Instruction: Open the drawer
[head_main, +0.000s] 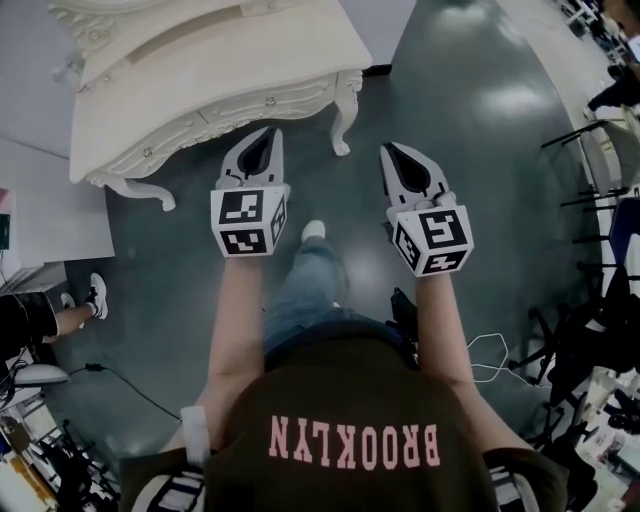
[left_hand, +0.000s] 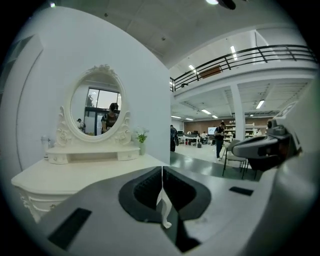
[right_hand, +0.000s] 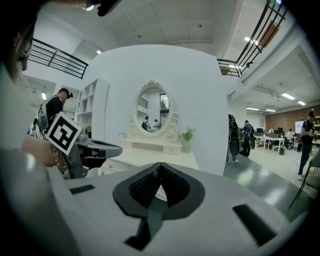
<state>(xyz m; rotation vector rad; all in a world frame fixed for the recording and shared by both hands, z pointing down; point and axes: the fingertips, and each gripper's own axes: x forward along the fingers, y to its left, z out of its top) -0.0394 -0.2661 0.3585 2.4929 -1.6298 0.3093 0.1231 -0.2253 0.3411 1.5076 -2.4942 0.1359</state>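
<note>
Big open hall, dark shiny floor, and a white dressing table (head_main: 220, 60) ahead on my left. Its drawer (head_main: 268, 103) sits shut in the table's front, near my left gripper (head_main: 271, 131). That one and my right gripper (head_main: 389, 148) are both pinched closed, nothing between the jaws.

My head cam: high on person, facing steeply down; I see dressing table (head_main: 200, 70) far left, floor (head_main: 480, 120) far right. Left gripper (head_main: 270, 135) cam: low, almost level, close to table, oval mirror (left_hand: 96, 107) left of centre. Right gripper (head_main: 388, 152) cam: same heading, mirror near centre, farther off. All 3 views share table. 2 gripper cams share mirror, and each catches other gripper at its edge.
</note>
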